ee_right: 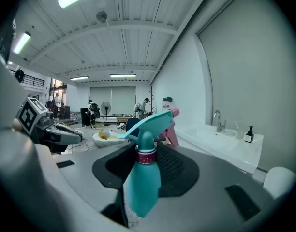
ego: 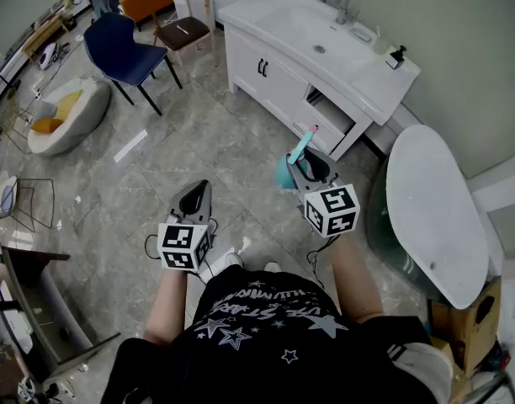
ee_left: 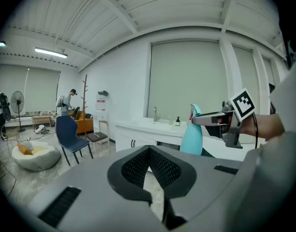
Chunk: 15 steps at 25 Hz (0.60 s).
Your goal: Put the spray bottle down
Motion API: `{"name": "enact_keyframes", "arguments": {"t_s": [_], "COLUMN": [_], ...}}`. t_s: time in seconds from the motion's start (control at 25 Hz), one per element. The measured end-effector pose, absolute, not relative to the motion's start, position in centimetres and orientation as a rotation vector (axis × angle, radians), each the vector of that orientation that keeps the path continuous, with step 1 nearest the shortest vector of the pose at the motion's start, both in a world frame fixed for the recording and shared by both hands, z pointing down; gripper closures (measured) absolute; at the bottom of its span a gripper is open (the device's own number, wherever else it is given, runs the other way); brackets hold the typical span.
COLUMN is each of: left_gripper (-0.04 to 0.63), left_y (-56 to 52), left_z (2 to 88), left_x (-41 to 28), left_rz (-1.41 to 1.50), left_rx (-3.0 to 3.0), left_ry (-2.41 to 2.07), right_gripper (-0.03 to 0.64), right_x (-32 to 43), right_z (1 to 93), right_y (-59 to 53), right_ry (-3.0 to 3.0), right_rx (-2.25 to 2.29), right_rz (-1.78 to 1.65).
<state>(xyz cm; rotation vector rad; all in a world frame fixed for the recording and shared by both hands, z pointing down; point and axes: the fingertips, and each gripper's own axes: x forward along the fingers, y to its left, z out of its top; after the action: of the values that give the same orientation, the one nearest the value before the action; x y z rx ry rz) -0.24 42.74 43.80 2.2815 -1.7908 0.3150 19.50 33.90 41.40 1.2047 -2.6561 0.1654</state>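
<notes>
A teal spray bottle [ego: 284, 173] with a pink trigger tip hangs upright over the tiled floor, and my right gripper [ego: 309, 165] is shut on its body. In the right gripper view the bottle [ee_right: 142, 182] stands between the dark pads, with its nozzle pointing left. It also shows in the left gripper view [ee_left: 191, 137], held by the right gripper [ee_left: 212, 120]. To the left and a little nearer to me, my left gripper [ego: 193, 199] is shut with nothing in it. In its own view the left gripper [ee_left: 149, 151] has its tips meeting.
A white vanity with a sink [ego: 325, 57] stands ahead, one drawer [ego: 326, 114] pulled out. A white oval top [ego: 430, 209] is at the right. A blue chair [ego: 123, 49], a brown chair [ego: 183, 30] and a beanbag [ego: 68, 112] are at the far left.
</notes>
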Motion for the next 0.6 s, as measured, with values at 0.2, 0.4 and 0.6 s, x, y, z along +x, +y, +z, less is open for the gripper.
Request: {"name": "enact_keyframes", "arguments": {"t_s": [0.2, 0.4, 0.6], "left_gripper": [0.580, 0.580, 0.580], "left_y": [43.1, 44.5, 44.4], "left_z": [44.7, 46.8, 46.6], "left_x": [-1.1, -3.3, -6.8], "left_rz": [0.315, 0.304, 0.285], "left_rx": [2.258, 2.186, 2.184], "left_ry": [-1.777, -1.763, -1.773], "right_gripper": [0.472, 0.472, 0.471], "right_x": [17.9, 15.2, 11.4], "right_z": [42.2, 43.1, 43.0], "right_y": [34.5, 34.8, 33.9], "right_ry": [-2.660, -2.659, -2.681], "right_rx": [1.173, 1.139, 1.142], "right_rz": [0.187, 0.206, 0.198]}}
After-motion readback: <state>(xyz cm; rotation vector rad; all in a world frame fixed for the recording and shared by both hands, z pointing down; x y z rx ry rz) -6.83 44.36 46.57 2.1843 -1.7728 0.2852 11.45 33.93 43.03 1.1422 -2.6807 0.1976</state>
